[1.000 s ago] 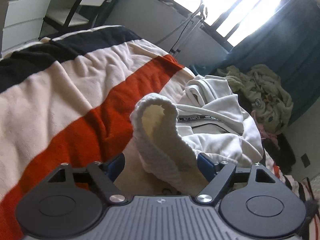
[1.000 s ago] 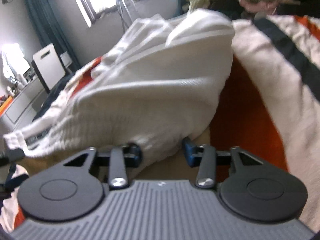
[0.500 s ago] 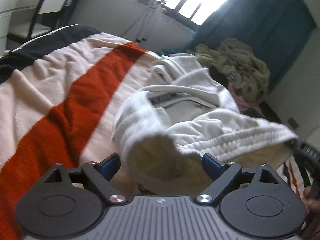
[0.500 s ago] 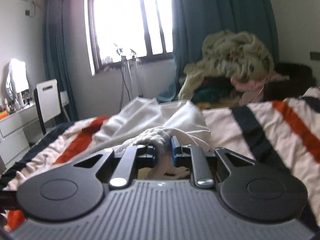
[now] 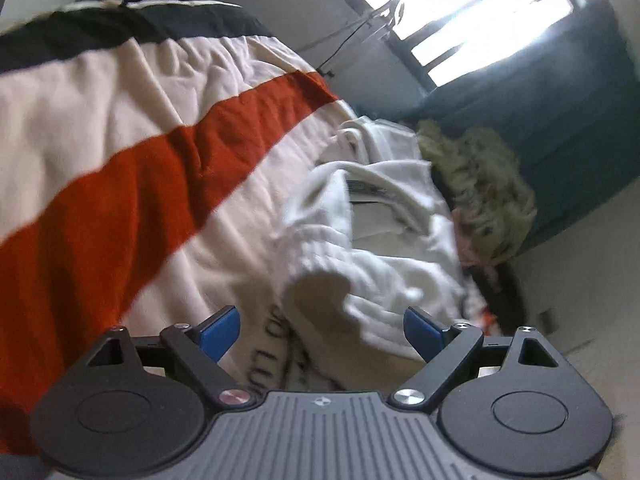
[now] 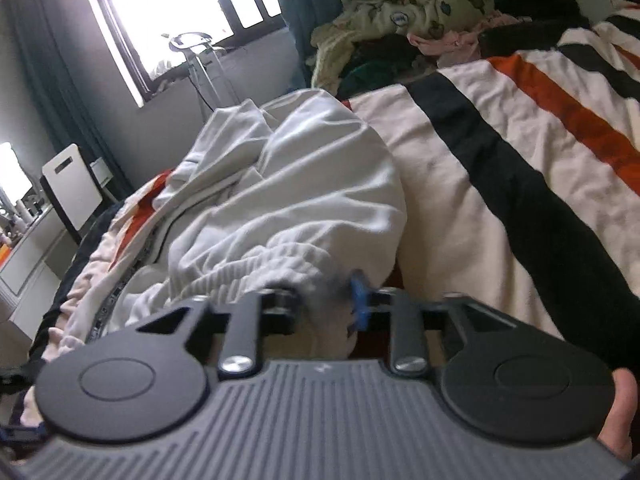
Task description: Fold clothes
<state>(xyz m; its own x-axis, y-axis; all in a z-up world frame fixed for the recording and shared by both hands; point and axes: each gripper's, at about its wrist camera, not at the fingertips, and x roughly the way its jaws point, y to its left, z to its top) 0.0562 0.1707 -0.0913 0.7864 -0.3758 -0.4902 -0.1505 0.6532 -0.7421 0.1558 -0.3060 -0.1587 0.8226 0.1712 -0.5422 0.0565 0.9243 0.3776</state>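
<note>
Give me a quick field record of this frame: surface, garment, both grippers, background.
surface: striped blanket, cream with orange and black bands
garment: white sweatshirt, crumpled, not yet folded
left gripper: open, ribbed cuff between the fingers, not pinched
right gripper: jaws opening, ribbed hem between them
background: clothes pile past the bed, window

Striped blanket covering bed; white garment lying crumpled on it, near the window-side edge.
</note>
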